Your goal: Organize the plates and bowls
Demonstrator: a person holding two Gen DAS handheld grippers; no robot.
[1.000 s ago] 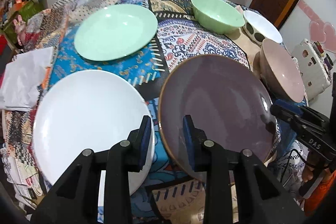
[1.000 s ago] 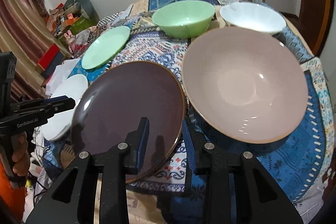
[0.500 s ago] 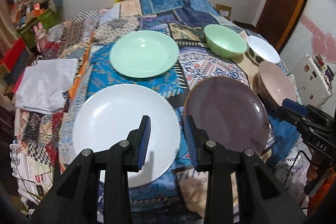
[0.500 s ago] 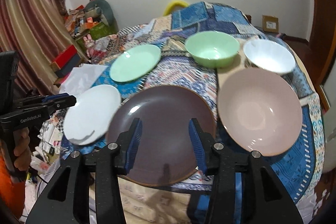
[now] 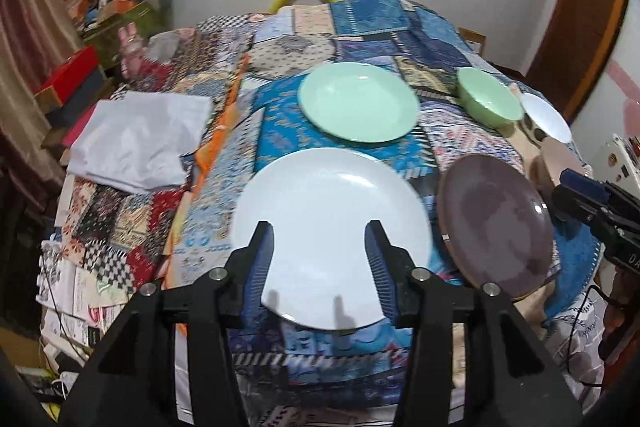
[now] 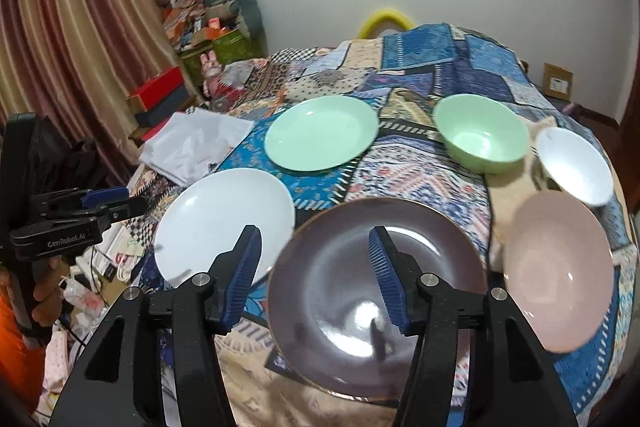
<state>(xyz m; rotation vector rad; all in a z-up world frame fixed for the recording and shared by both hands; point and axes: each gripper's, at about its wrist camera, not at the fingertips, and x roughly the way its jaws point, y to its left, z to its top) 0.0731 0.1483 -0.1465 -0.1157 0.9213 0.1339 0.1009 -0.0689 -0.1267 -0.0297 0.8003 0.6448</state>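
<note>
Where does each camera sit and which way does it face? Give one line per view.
Left wrist: on the left tool, angled down over the white plate; right tool at the edge.
Right wrist: on the right tool, over the brown plate; left tool and hand visible.
Shared: both plates, green plate.

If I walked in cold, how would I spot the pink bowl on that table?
Start at the patchwork-covered table and go to its near right edge, beside the dark purple round plate. The pale pink round bowl sits there, in front of the small white bowl. It is the only pink dish and the largest bowl.
</note>
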